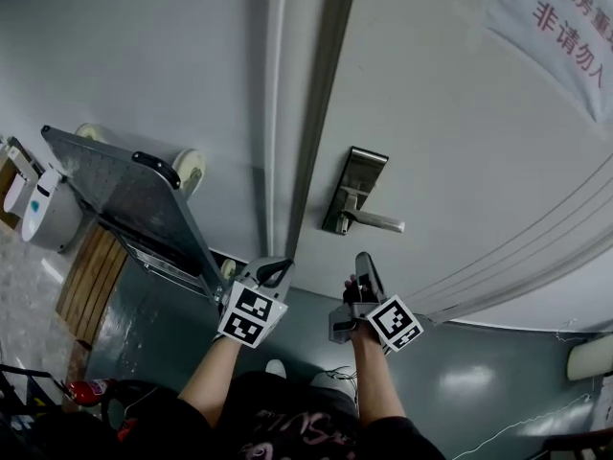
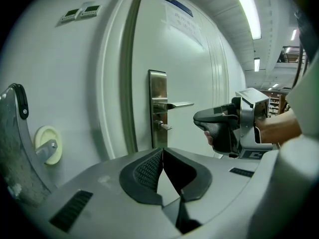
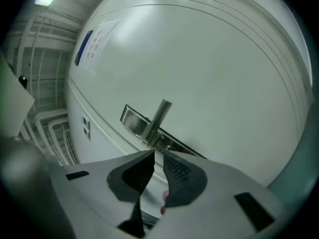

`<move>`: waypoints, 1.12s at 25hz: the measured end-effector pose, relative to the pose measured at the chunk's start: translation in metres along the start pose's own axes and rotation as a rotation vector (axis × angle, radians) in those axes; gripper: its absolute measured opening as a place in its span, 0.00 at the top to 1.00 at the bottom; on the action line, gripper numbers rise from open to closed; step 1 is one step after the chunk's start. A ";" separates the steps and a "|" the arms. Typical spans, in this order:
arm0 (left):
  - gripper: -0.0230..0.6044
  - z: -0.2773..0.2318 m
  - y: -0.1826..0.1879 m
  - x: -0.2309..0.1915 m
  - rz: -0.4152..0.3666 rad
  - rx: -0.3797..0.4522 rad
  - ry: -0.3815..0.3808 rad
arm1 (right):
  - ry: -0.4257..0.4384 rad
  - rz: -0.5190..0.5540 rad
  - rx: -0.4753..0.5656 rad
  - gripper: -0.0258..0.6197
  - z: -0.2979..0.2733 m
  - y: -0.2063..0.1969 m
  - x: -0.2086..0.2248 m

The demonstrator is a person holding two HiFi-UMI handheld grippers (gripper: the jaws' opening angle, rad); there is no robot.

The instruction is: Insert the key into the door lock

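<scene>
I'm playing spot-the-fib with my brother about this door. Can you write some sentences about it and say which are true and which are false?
1. The door handle is a round knob. False: it is a lever.
2. A sign with red print hangs on the door. True.
3. The right hand-held gripper is clamped on the handle. False: it does not touch the handle; its jaws stand slightly apart with nothing between them.
4. The left hand-held gripper has its jaws closed together. True.
</scene>
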State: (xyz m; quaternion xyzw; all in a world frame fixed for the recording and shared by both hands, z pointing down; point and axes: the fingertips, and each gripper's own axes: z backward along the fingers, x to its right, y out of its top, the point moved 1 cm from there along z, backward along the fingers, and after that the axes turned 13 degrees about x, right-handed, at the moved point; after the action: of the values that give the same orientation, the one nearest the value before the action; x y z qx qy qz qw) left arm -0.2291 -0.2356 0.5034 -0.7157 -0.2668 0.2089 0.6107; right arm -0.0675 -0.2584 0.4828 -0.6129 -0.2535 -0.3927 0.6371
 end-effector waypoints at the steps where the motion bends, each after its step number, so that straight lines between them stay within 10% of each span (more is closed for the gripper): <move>1: 0.94 -0.001 0.004 0.003 -0.004 0.007 -0.005 | 0.004 0.051 -0.002 0.81 0.004 0.004 -0.004; 18: 0.94 -0.011 0.049 0.037 -0.035 0.118 -0.054 | 0.035 0.618 -0.020 0.86 0.047 0.048 -0.035; 28: 0.94 -0.016 0.067 0.041 -0.048 0.170 -0.035 | 0.048 0.769 -0.028 0.86 0.052 0.054 -0.039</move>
State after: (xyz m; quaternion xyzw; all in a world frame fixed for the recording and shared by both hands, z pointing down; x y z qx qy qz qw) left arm -0.1794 -0.2291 0.4414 -0.6510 -0.2760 0.2283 0.6693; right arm -0.0374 -0.2030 0.4264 -0.6625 0.0154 -0.1431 0.7351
